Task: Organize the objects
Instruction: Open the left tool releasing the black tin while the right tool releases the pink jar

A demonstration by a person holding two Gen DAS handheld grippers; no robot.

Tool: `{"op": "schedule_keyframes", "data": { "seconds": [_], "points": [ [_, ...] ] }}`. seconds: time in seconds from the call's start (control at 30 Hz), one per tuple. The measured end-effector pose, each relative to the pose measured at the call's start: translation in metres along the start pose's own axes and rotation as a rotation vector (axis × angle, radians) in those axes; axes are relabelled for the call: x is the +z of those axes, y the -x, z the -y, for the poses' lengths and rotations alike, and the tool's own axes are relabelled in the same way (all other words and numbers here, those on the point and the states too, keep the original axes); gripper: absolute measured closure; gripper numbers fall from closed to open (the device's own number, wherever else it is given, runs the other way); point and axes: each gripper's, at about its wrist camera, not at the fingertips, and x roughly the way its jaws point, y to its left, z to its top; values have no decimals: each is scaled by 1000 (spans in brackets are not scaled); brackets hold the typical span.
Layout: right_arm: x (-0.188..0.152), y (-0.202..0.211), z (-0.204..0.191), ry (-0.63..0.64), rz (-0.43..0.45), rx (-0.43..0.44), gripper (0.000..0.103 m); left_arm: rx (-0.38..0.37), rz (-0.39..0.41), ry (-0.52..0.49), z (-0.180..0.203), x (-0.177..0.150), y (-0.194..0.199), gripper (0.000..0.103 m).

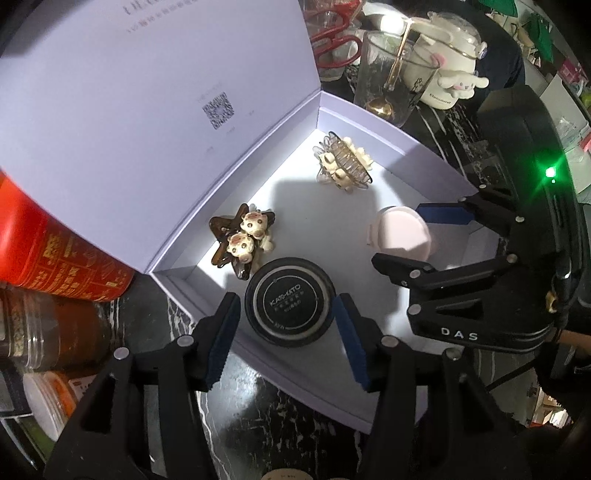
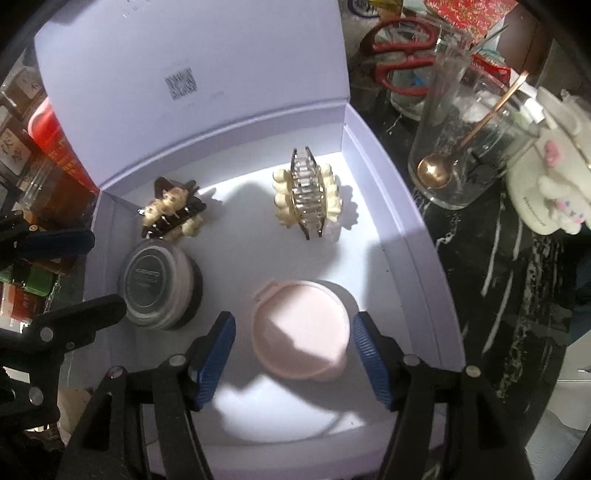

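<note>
An open white box [image 1: 373, 127] [image 2: 410, 206] holds a round black jar [image 1: 290, 301] [image 2: 160, 286], a round pink case [image 1: 400, 232] [image 2: 301, 334], a brown star hair claw with two bear figures [image 1: 243, 236] [image 2: 171, 210] and a clear flower hair claw [image 1: 343, 162] [image 2: 306, 194]. My left gripper [image 1: 288, 341] is open, its pads either side of the black jar and apart from it. My right gripper [image 2: 295, 360] [image 1: 424, 240] is open, its pads either side of the pink case, not touching.
The box lid [image 1: 147, 92] [image 2: 192, 74] stands open at the back. A glass with a gold spoon [image 1: 388, 77] [image 2: 461, 147], red scissors [image 1: 332, 33] [image 2: 402, 48] and a white plush-decorated pot [image 1: 447, 62] stand right of the box. A red tin [image 1: 55, 254] and jars [image 1: 48, 328] stand left.
</note>
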Motion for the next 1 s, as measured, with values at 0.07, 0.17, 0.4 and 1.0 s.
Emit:
{"op": "schedule_keyframes", "data": {
  "seconds": [0.07,0.17,0.4,1.0],
  "points": [
    [-2,10,-2,-1,12,-3,36,-2,6,6,-1,-2,6,49],
    [-6,23,-6,1,25,-11,36,-3,19,16,-3,-4,16,49],
    [-10,54,-17,0,56,-35,36,2,56,24,-1,-16,40,48],
    [-48,120,-29,-24,142,-91,36,-5,147,28,5,-43,98,48]
  ]
}}
